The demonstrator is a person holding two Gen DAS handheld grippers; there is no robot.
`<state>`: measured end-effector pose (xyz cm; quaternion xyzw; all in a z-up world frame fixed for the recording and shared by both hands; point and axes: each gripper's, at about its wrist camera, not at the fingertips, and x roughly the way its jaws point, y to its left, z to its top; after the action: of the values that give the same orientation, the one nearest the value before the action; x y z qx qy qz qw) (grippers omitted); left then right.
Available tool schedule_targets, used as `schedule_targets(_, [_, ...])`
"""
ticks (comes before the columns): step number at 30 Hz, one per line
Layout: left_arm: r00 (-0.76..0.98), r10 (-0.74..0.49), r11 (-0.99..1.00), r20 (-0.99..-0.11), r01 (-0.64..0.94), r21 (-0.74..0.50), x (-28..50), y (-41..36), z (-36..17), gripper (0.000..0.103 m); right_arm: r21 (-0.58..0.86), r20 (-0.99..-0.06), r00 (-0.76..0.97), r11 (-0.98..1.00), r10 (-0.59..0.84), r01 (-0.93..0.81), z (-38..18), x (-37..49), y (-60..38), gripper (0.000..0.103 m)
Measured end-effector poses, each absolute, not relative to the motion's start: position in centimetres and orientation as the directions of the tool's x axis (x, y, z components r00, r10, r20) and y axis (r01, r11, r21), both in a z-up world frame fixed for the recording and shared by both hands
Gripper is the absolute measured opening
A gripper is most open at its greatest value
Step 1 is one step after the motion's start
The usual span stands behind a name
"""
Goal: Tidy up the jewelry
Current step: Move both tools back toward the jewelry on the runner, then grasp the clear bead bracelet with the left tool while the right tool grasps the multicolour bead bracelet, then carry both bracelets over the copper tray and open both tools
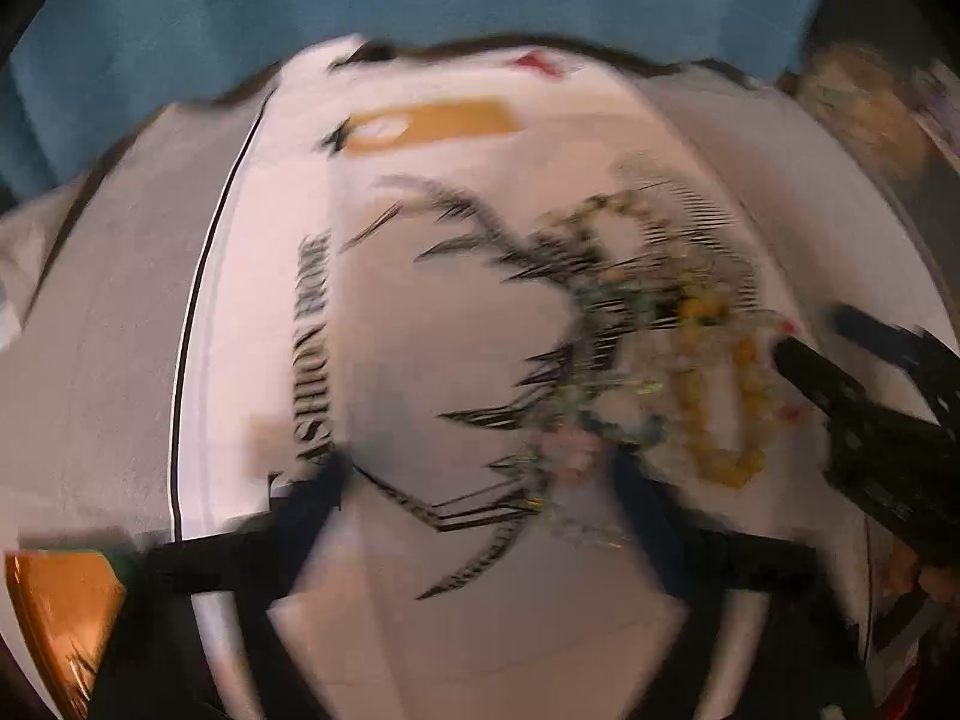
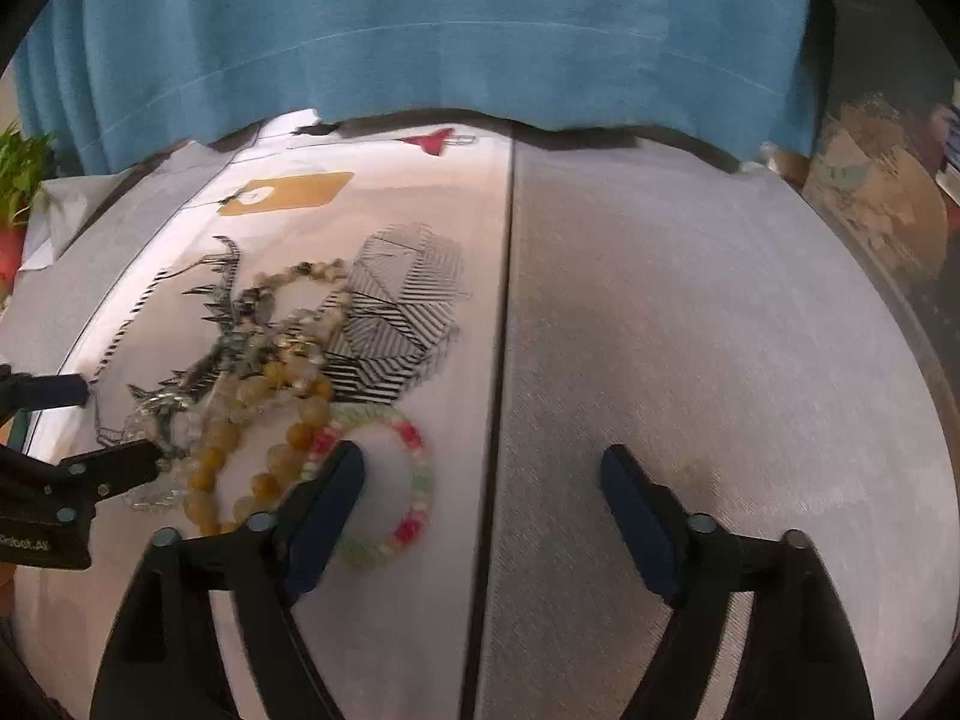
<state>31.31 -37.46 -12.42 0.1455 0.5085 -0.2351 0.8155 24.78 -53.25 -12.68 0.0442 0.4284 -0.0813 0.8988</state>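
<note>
A teal curtain (image 2: 420,42) hung well beyond both tongs, the biggest thing in sight. Below them lay a grey woven cushion surface (image 2: 690,330) with a dark seam (image 2: 501,360) that ran between the right gripper's (image 2: 483,474) fingers. Left of that seam sat a white printed bag (image 2: 414,228) with black feather artwork and lettering, plus a mustard-brown tag (image 2: 288,192) and a small red clip (image 2: 435,141) at its far edge. Cluttered cardboard (image 2: 870,198) stood far to the right; a green plant (image 2: 21,162) far to the left.

The jewelry pile (image 2: 258,372) rested on the bag, ahead and left of the right gripper: tangled amber bead strands (image 2: 270,420), pale stone beads, clear crystal beads, and a pink-green-white bracelet (image 2: 414,480) nearest it.

The right gripper stood moderately open, nothing clamped. Its left finger (image 2: 327,504) lay over the bracelet's ring; whether it touched, I couldn't tell. Its right finger sat over bare cushion, well apart from any jewelry.

The left gripper (image 2: 120,426) came in from the left edge, jaws apart, its nearer finger tip at the clear beads and chain. Its own view was badly motion-blurred, so no firm grip showed. In that view its fingers straddled the bag print, with the pile (image 1: 660,348) ahead to the right.
</note>
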Motion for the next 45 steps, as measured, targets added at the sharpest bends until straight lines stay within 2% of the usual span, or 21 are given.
schedule_targets(1, [0.355, -0.251, 0.822, -0.901, 0.569, -0.005, 30.8, -37.9, -12.1, 0.007, 0.003, -0.768, 0.633, 0.988, -0.098, 0.156, -12.5, 24.6, -52.7, 0.011])
schedule_targets(2, [0.337, -0.252, 0.811, -0.907, 0.586, -0.008, 30.2, -38.0, -12.1, 0.005, -0.013, -0.766, 0.636, 0.991, -0.095, 0.132, -12.5, 24.4, -52.2, 0.007])
schedule_targets(4, [0.330, -0.287, 0.804, -0.899, 0.593, -0.039, 28.6, -37.5, -12.1, 0.005, -0.050, -0.765, 0.632, 0.991, -0.120, 0.128, -12.5, 23.5, -51.2, 0.007])
schedule_targets(9, [0.296, -0.346, 0.811, -0.890, 0.571, -0.126, 24.2, -34.7, -11.6, 0.005, 0.006, -0.774, 0.625, 0.985, -0.106, 0.174, -12.2, 18.5, -49.7, 0.006])
schedule_targets(15, [0.335, -0.418, 0.810, -0.845, 0.559, -0.179, 19.4, -31.2, -6.9, 0.005, 0.074, -0.725, 0.680, 0.969, -0.109, 0.234, -8.5, 12.5, -48.3, 0.006])
schedule_targets(22, [0.446, -0.411, 0.815, -0.795, 0.571, -0.101, 12.6, -27.2, -0.8, 0.005, 0.070, -0.690, 0.718, 0.978, -0.093, 0.194, -3.4, 6.5, -44.0, 0.006])
schedule_targets(29, [0.521, -0.412, 0.832, -0.748, 0.550, -0.074, 5.1, -20.8, 2.9, 0.005, 0.063, -0.662, 0.748, 0.991, -0.050, 0.121, -0.5, -0.8, -37.5, 0.006])
schedule_targets(36, [0.551, -0.398, 0.850, -0.733, 0.523, -0.069, -1.5, -15.5, 3.4, 0.005, 0.068, -0.636, 0.771, 0.997, 0.013, 0.039, 1.3, -8.1, -30.6, 0.006])
schedule_targets(45, [0.585, -0.370, 0.865, -0.722, 0.500, -0.039, -8.5, -10.7, 2.4, 0.005, 0.061, -0.656, 0.750, 0.996, 0.085, -0.060, 0.8, -14.4, -23.4, 0.006])
